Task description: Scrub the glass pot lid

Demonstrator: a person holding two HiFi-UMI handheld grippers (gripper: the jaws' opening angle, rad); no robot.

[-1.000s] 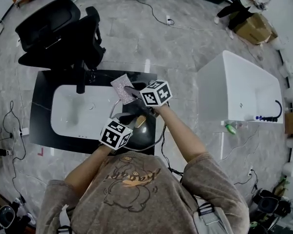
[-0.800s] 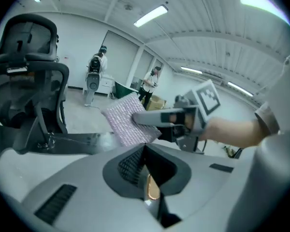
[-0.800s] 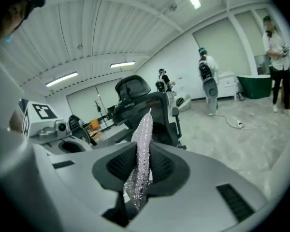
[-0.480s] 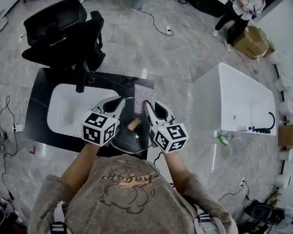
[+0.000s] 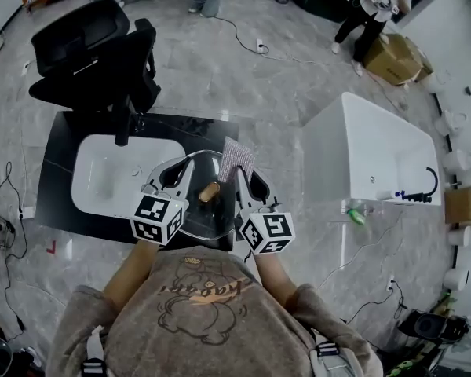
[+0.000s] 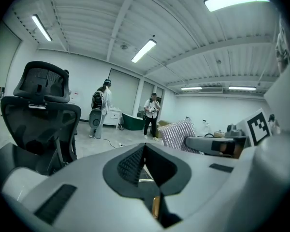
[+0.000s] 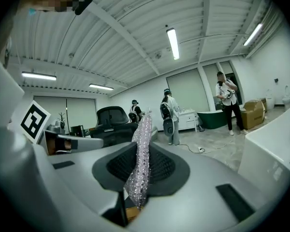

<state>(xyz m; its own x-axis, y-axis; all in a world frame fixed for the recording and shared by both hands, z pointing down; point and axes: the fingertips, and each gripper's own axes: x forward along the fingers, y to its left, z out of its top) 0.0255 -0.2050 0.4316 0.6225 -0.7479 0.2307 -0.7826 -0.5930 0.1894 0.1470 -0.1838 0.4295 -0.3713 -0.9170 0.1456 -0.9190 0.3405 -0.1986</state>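
Your left gripper (image 5: 182, 168) is clamped on the rim of the glass pot lid (image 5: 204, 217), held over the black counter (image 5: 63, 171), knob (image 5: 209, 191) facing up at you. Your right gripper (image 7: 141, 149) pinches the silver scrub cloth (image 5: 237, 157), its length pointing away from you.

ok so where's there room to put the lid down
The white sink basin is bare, bordered by the faucet at its far edge and the left tool on its right. The black counter around it offers only narrow strips. The counter's right end is crowded: both tools, the glass pot lid and the cloth.
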